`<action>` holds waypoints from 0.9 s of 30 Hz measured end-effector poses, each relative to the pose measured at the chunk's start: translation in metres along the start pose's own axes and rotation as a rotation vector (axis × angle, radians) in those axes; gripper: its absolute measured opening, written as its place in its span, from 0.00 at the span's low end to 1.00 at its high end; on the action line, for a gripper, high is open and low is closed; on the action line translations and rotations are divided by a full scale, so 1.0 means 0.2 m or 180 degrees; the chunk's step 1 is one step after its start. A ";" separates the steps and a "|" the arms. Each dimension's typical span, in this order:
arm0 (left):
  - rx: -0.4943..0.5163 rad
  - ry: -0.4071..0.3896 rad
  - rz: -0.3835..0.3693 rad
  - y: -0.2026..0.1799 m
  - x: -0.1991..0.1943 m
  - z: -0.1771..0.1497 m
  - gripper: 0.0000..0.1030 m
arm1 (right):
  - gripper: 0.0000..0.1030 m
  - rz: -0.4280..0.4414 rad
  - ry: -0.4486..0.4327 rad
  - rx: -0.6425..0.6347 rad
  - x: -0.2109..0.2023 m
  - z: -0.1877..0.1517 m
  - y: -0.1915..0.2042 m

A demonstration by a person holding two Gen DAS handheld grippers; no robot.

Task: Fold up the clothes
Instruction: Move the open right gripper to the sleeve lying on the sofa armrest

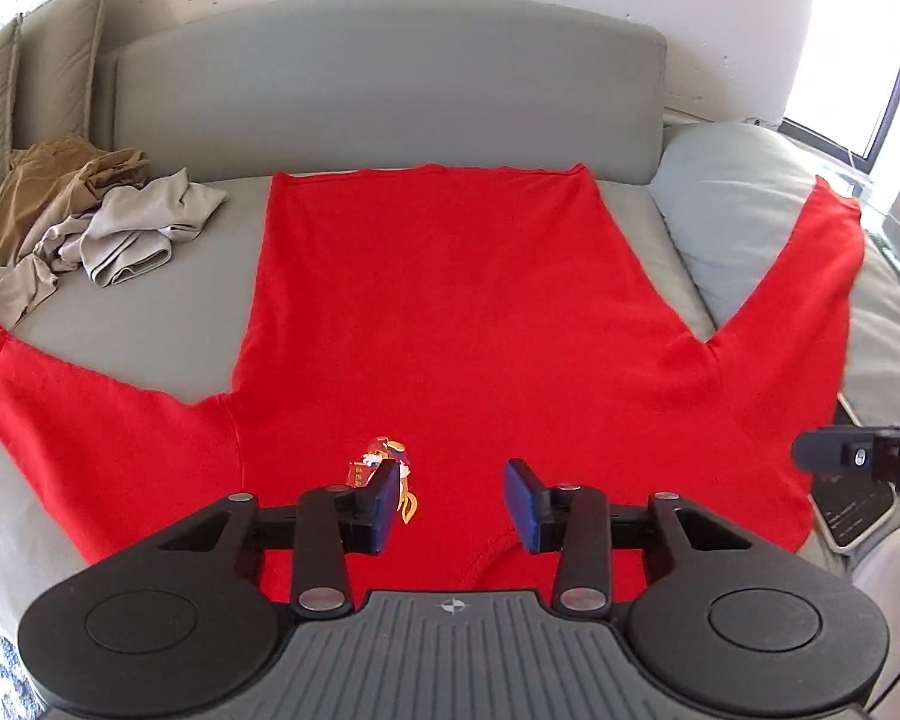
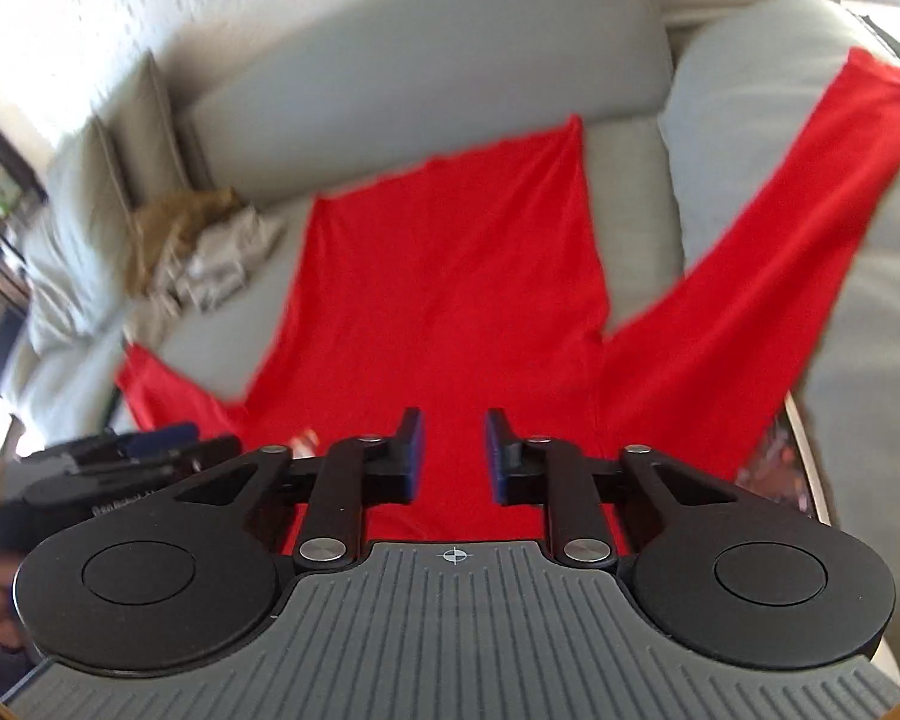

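Right under your left tool (image 1: 452, 501) is the collar end of the red shirt (image 1: 450, 312), with the neckline just below the blue pads (image 1: 525, 507) and a small colourful print (image 1: 384, 468) beside the left-hand pad. That tool's jaws are spread apart with nothing between them, just hovering over the fabric.

Your right tool (image 2: 453, 456) is in much the same spot over the red shirt (image 2: 450, 300), jaws also apart and empty. That view is pretty motion-blurred, so don't expect fine detail there. You can see its tip poking in at the right edge of the left wrist view, and the left tool shows up at the lower left of the right wrist view.

The shirt lies spread flat on the grey sofa (image 1: 390, 84), hem farthest ahead of the tools near the backrest. One sleeve stretches off to the left across the seat, the other runs up to the right over a pale cushion (image 1: 732, 192).

Ahead and well left of the tools there's a crumpled pile of beige and tan clothes (image 1: 90, 216). A phone (image 1: 858, 510) sits just right of the shirt's near corner.
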State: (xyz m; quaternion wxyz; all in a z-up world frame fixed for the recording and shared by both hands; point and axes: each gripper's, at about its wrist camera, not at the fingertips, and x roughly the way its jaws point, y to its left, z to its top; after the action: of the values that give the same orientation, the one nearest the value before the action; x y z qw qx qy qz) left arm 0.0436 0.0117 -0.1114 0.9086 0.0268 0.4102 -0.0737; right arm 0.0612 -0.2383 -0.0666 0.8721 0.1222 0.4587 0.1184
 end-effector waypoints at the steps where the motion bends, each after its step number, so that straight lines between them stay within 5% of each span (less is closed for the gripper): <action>1: 0.0038 -0.0035 0.0071 -0.03 0.03 -0.03 0.34 | 0.18 -0.0088 -0.0043 -0.0154 0.03 -0.08 0.04; 6: 0.0030 0.0324 0.0190 -0.13 0.14 -0.14 0.33 | 0.18 -0.0549 -0.0146 -0.0772 0.21 -0.32 0.16; 12: 0.0027 0.0590 0.0010 -0.15 -0.02 -0.29 0.32 | 0.20 -0.0506 0.0489 -0.0674 0.18 -0.51 0.13; 15: -0.0083 0.0626 -0.0180 -0.16 -0.11 -0.32 0.34 | 0.21 -0.0130 0.0679 -0.0216 0.07 -0.58 0.06; 22: 0.0162 0.0327 -0.0213 -0.24 -0.26 -0.22 0.48 | 0.36 0.0117 -0.0223 0.0190 -0.35 -0.45 -0.06; 27: 0.0042 0.0097 -0.0396 -0.23 -0.36 -0.06 0.51 | 0.54 -0.0195 -0.0763 0.0465 -0.58 -0.20 -0.22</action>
State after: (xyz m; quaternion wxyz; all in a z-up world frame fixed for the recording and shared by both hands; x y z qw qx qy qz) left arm -0.0189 -0.0252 -0.0653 0.8957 0.0084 0.4245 -0.1323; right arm -0.0314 -0.3130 -0.0126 0.9127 0.1846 0.3622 0.0426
